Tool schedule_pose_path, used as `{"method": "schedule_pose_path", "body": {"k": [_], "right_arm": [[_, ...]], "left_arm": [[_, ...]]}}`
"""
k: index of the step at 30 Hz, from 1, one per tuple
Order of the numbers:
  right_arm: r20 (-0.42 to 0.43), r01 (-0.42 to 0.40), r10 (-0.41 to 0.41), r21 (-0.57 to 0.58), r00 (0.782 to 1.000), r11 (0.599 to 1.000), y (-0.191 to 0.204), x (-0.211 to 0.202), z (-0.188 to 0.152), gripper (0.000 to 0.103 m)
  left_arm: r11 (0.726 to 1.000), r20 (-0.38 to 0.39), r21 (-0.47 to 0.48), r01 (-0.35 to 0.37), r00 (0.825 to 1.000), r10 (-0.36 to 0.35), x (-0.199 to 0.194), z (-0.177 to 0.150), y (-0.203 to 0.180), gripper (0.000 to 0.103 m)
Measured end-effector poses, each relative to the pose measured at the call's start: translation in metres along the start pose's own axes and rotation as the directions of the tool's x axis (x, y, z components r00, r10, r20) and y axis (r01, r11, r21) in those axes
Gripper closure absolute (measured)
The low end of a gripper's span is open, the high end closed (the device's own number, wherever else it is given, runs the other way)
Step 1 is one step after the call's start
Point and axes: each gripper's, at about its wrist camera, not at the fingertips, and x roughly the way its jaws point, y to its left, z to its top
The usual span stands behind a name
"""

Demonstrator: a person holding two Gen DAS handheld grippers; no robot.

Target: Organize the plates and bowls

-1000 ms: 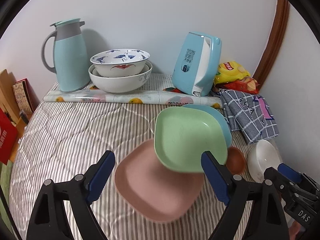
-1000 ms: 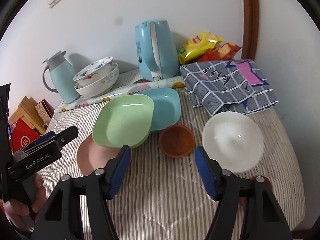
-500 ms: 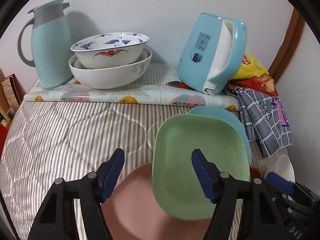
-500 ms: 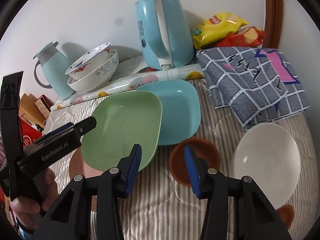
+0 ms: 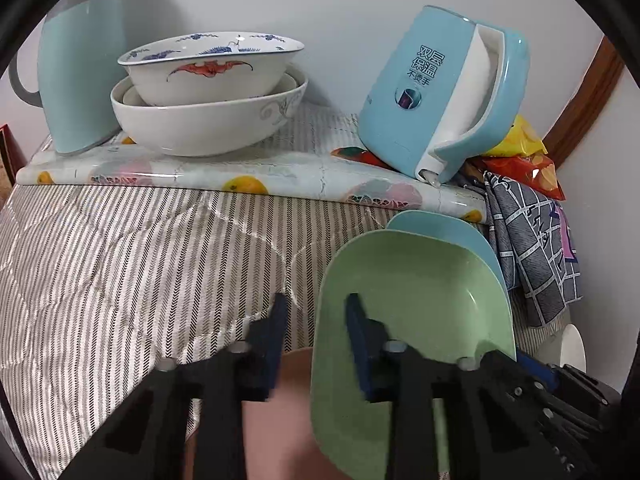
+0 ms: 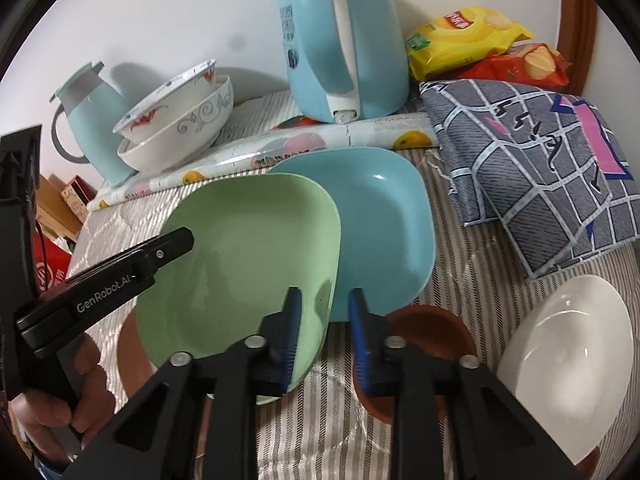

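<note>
A green square plate (image 5: 416, 312) lies tilted over a pink plate (image 5: 276, 420) and leans on a blue plate (image 5: 444, 224). My left gripper (image 5: 316, 332) straddles the green plate's left rim, jaws narrowed but not touching it. In the right wrist view my right gripper (image 6: 322, 320) straddles the green plate's (image 6: 240, 264) right edge beside the blue plate (image 6: 380, 220), jaws narrowed with a gap. A brown bowl (image 6: 432, 332) and a white bowl (image 6: 568, 360) lie to its right. Two nested patterned bowls (image 5: 208, 92) stand at the back.
A blue kettle (image 5: 444, 88) and a thermos jug (image 5: 80, 60) stand on a fruit-print mat (image 5: 240, 172) by the wall. A checked cloth (image 6: 540, 160) and snack bags (image 6: 472, 36) lie at the back right. The surface is a striped quilt (image 5: 120, 264).
Both grippers have moved forward to the green plate and narrowed their jaws around its opposite edges. The plates have not visibly moved.
</note>
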Motion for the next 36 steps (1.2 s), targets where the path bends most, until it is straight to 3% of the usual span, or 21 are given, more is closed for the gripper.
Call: {"method": "schedule_pose_path", "body": {"k": [1, 5, 20, 36], "right_arm": [[-0.001, 0.002, -0.002, -0.009, 1.0, 1.0, 0.002, 0.002, 0.0, 0.092], [0.028, 0.042, -0.041, -0.041, 0.999, 0.998, 0.007, 0.001, -0.001, 0.096], [0.066, 0.045, -0.037, -0.122, 0.997, 0.991, 0.029, -0.033, -0.013, 0.097], [-0.032, -0.05, 0.043, -0.271, 0.999, 0.961, 0.067, -0.017, -0.041, 0.097]], "left_arm": [[1.0, -0.004, -0.006, 0.011, 1.0, -0.011, 0.0, 0.0, 0.001, 0.092], [0.999, -0.009, -0.016, 0.031, 0.999, -0.031, -0.006, -0.002, 0.003, 0.096], [0.999, 0.035, -0.04, -0.009, 0.999, 0.01, -0.059, -0.028, 0.011, 0.096], [0.98, -0.015, -0.168, -0.111, 0.994, 0.11, -0.078, -0.079, 0.054, 0.096]]}}
